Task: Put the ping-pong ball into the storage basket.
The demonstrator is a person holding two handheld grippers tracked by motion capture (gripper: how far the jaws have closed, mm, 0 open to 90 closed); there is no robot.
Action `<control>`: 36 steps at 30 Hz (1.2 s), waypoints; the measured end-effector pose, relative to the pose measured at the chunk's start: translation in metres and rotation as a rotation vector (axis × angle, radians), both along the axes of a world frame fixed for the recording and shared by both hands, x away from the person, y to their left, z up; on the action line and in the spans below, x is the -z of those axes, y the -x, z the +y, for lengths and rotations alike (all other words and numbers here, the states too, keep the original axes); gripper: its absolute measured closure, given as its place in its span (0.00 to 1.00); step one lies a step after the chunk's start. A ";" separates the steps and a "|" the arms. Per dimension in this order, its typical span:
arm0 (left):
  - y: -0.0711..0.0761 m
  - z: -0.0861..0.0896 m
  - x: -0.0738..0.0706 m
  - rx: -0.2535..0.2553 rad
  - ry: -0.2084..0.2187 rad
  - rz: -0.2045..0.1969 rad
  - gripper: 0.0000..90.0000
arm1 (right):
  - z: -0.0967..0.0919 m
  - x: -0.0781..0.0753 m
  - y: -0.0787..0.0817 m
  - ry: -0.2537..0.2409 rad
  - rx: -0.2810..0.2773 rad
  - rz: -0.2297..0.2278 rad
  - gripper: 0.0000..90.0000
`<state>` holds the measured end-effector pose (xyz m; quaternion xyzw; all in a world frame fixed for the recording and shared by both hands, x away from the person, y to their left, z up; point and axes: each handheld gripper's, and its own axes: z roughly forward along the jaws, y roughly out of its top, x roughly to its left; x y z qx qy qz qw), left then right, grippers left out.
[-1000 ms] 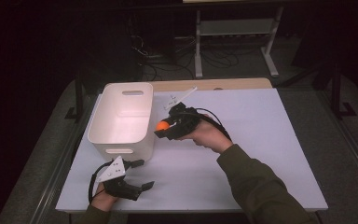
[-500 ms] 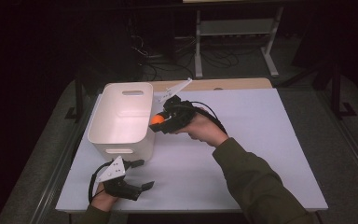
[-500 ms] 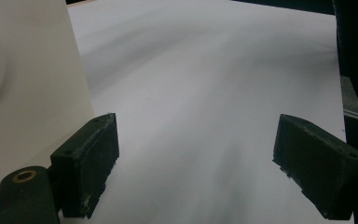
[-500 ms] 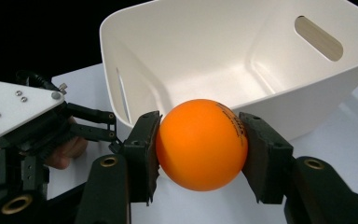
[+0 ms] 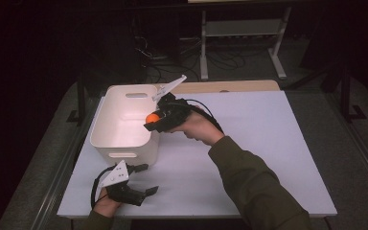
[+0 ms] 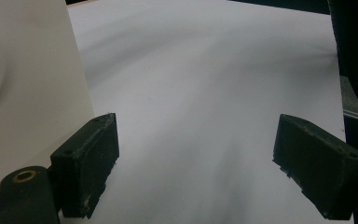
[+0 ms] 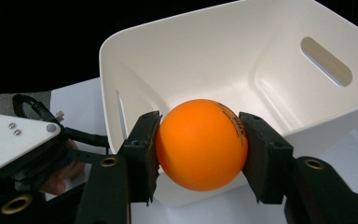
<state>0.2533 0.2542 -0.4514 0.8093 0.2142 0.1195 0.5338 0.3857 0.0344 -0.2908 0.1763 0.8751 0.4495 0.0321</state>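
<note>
An orange ball [image 7: 199, 143] is clamped between the two black jaws of my right gripper [image 7: 199, 149]. In the high view the right gripper [image 5: 154, 120] holds the ball [image 5: 151, 117] over the right rim of a white bin [image 5: 124, 143]. The bin [image 7: 279, 65] is empty inside and has slot handles in its end walls. My left gripper [image 5: 146, 179] rests low on the table in front of the bin, jaws wide apart. In the left gripper view its jaws [image 6: 196, 163] frame bare white tabletop, with the bin wall [image 6: 32, 84] just to their left.
The white table top [image 5: 249, 139] stretches to the right of the bin. A wooden board [image 5: 230, 86] lies at the table's far edge. Beyond it stand a metal shelf frame [image 5: 239, 28] and cables on the dark floor.
My right gripper has carried the ball left and slightly up, from beside the bin's right wall to over its rim. The left gripper has stayed put.
</note>
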 end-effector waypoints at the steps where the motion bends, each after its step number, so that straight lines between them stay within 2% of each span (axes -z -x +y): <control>1: 0.000 0.000 0.000 0.000 0.000 0.000 0.16 | 0.004 -0.001 -0.001 0.001 -0.003 0.000 0.55; 8: 0.000 0.000 0.000 0.000 0.004 0.002 0.16 | 0.016 -0.001 -0.003 0.008 -0.012 -0.005 0.55; 20: 0.000 0.000 0.000 -0.001 0.003 0.000 0.16 | 0.038 0.011 -0.009 0.040 -0.022 0.003 0.55; 33: 0.000 0.000 0.000 -0.001 0.005 -0.001 0.16 | 0.048 0.021 -0.012 0.084 -0.031 -0.007 0.54; 36: 0.000 0.000 0.000 -0.001 0.006 0.000 0.16 | 0.049 0.022 -0.011 0.082 -0.037 -0.010 0.47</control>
